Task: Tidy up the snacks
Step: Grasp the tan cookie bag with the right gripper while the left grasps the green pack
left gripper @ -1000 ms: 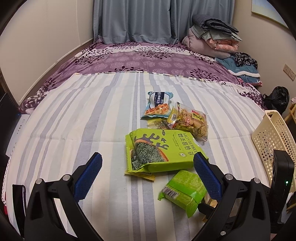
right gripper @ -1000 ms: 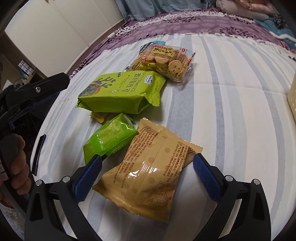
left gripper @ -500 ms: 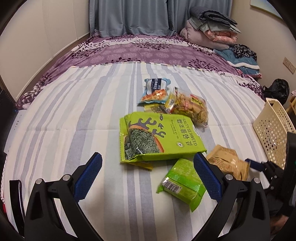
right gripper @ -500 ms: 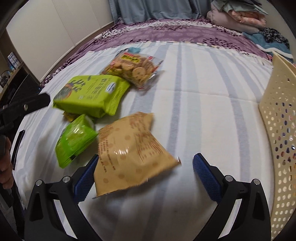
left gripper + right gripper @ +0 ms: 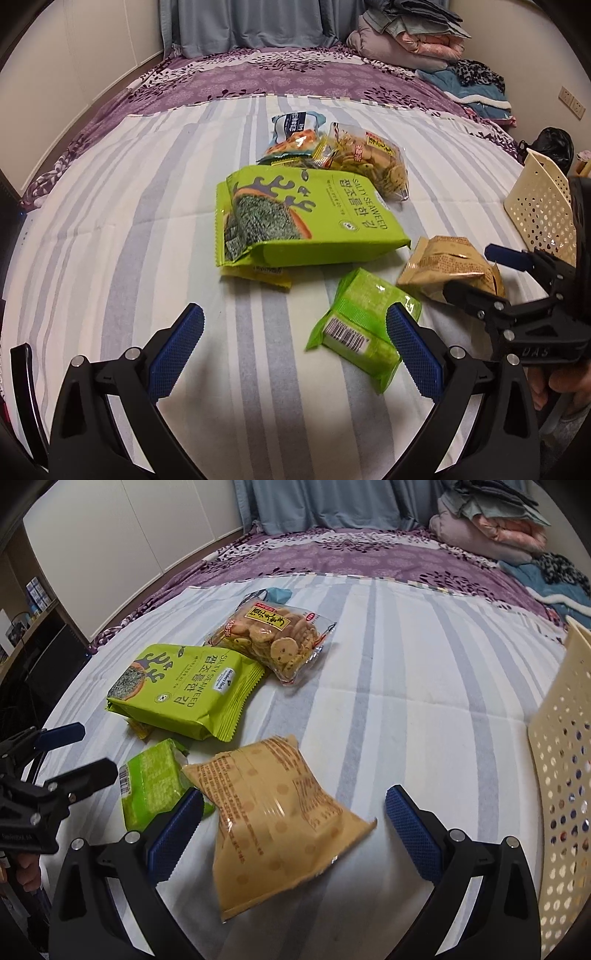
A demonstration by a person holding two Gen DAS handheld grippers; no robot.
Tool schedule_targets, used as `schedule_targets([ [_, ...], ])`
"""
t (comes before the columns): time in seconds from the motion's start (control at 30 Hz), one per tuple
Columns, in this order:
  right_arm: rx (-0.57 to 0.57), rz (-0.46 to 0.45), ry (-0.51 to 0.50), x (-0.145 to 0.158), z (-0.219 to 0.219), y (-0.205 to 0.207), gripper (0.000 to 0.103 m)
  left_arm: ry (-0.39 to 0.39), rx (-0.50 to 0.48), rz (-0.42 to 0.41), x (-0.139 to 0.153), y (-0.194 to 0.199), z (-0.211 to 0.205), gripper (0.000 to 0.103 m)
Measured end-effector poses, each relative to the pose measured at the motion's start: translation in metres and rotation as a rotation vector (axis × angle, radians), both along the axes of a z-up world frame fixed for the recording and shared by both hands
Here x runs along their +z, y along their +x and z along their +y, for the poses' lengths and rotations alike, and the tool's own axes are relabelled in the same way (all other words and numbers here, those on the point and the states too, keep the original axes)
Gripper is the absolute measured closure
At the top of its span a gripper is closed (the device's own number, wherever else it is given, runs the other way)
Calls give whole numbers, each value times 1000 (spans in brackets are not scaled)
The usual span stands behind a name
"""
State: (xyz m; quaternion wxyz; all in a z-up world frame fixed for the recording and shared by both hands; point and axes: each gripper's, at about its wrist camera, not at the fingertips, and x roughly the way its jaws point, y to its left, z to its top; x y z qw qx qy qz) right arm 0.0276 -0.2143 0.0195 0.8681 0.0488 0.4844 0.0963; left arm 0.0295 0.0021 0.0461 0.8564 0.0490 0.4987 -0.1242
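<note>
With right gripper jaws wide around the crinkly tan foil snack packet — close mid-body, then carry toward the cream perforated plastic basket at bed's right edge — left gripper wide too.

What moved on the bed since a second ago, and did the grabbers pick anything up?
The tan snack packet turned and slid right, toward the cream basket, between the open fingers of the right gripper. Nothing is gripped. The left gripper stays open. The seaweed bag, cookie bag and small green packet lie where they were.
</note>
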Motion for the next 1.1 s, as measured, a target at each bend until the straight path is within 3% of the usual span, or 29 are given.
schedule_targets([
  [0.13,10,7,5,-4,2,7,9,2,-13,17,-7,-2,-1,3],
  [0.27,35,0,-8,-7,3,5,28,16,-46,26,-12,-5,-8,3],
  [0.8,-41,-17,-15,-5,-19,-12,30,44,-216,16,-32,-6,-49,3],
  [0.83,-41,-19,-16,-5,-19,-12,30,51,-218,11,-33,-5,-50,6],
  [0.9,-44,-19,-17,-5,-18,-12,30,36,-221,20,-37,-2,-50,21],
  [1.1,-42,-26,-17,-5,-17,-11,30,19,-190,16,-35,-3,-47,33],
])
